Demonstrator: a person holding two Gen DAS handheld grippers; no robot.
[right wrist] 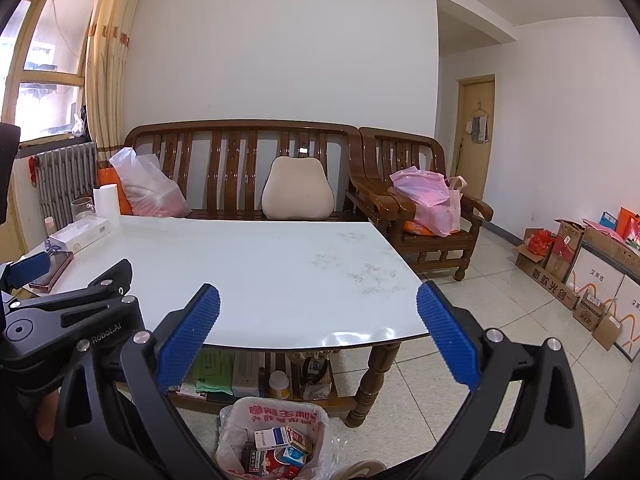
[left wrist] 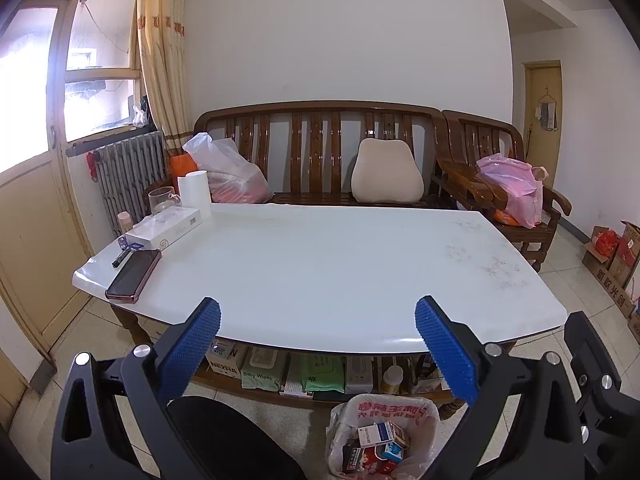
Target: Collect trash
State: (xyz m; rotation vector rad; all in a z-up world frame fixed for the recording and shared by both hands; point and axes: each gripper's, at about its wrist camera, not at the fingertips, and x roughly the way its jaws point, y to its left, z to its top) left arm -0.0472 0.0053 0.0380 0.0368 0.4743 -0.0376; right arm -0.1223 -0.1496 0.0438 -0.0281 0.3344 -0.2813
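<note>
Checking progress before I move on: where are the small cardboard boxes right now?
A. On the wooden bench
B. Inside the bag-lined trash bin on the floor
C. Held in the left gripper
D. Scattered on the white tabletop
B: the small cardboard boxes lie inside the bag-lined trash bin by the table; both grippers are open and empty.

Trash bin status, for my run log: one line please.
left gripper: open, empty | right gripper: open, empty | trash bin: holds boxes | table: no loose trash seen
</note>
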